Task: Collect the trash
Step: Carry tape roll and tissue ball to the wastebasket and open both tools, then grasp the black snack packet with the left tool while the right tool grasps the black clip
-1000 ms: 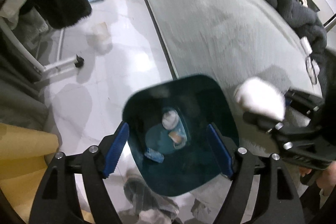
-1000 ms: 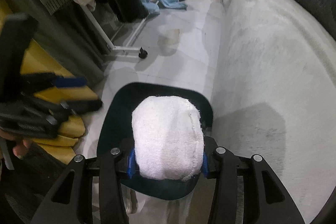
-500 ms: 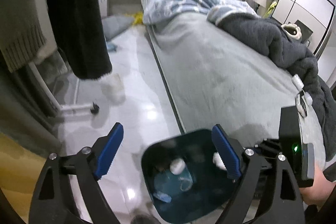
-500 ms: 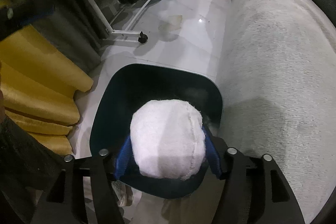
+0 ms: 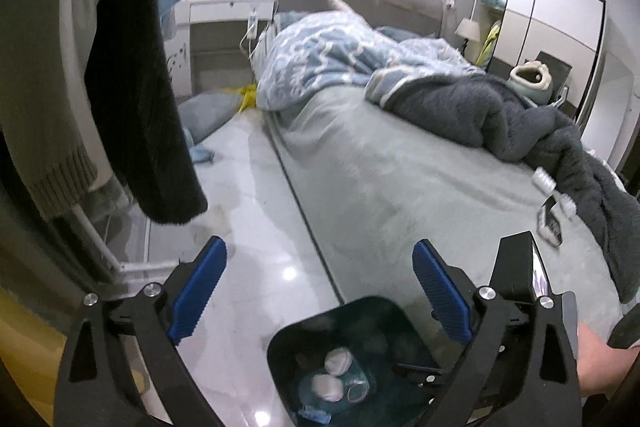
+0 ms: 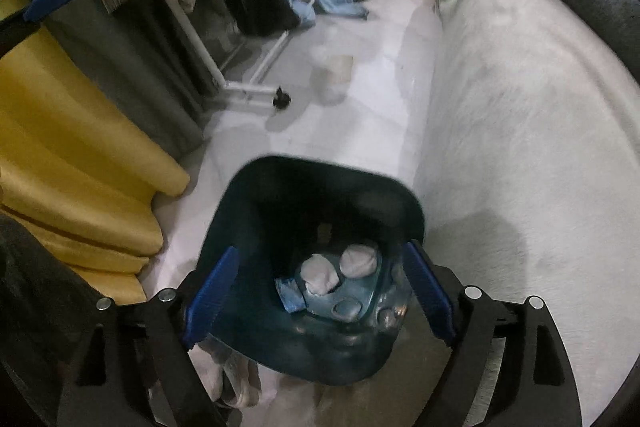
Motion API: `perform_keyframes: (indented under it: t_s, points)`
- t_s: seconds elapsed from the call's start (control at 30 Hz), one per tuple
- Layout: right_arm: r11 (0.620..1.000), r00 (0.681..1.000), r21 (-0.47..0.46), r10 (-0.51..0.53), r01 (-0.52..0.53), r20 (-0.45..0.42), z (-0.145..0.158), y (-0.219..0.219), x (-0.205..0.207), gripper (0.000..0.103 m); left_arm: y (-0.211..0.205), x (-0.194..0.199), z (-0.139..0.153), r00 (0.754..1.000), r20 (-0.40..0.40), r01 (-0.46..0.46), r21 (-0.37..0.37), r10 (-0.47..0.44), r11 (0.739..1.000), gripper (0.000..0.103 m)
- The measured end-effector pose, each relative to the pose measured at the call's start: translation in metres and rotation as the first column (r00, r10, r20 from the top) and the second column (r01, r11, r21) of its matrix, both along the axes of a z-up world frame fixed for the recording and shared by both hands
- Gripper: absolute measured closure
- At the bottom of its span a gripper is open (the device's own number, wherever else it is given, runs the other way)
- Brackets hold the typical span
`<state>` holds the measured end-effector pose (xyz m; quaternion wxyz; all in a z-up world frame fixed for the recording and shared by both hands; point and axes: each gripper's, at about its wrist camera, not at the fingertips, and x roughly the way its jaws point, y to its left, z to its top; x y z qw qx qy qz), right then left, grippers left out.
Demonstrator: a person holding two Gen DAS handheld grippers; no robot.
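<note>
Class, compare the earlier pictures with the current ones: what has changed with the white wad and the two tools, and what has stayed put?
The right tool opened and let go of the white wad, which dropped into the bin beside another wad. The left tool tilted up toward the bed, still open and empty. The bin stayed by the bed.

Grey bed (image 5: 400,187), pale glossy floor (image 5: 256,187), white wardrobe (image 5: 560,27).

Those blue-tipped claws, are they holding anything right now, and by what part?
Nothing is held. The right gripper is open above the bin, two white wads lying inside. The left gripper is open and empty too.
</note>
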<state>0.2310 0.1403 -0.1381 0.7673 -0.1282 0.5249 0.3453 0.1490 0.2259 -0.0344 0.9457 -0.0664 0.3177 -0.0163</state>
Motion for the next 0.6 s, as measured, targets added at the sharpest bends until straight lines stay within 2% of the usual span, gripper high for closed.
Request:
perform_keyframes:
  t_s: [0.2,0.4,0.6]
  points:
    - [0.998,0.994,0.06,-0.04,0.035,0.097,0.041,-0.024,0.007,0.014,-0.017,-0.001,0.022,0.996,0.085,0.025,-0.001,-0.024,1.0,0.005]
    - [0.993,0.984,0.075,-0.098,0.088,0.15,0.056,-0.063,0.014,0.014,-0.039,0.002,0.039,0.989,0.139,0.059,-0.028,-0.054,0.998,0.005]
    - [0.978,0.965,0.116,-0.19,0.171,0.181,0.074,-0.111,0.024,0.014,-0.068,0.009,0.047,0.982,0.158,0.106,-0.015,-0.103,0.994,0.005]
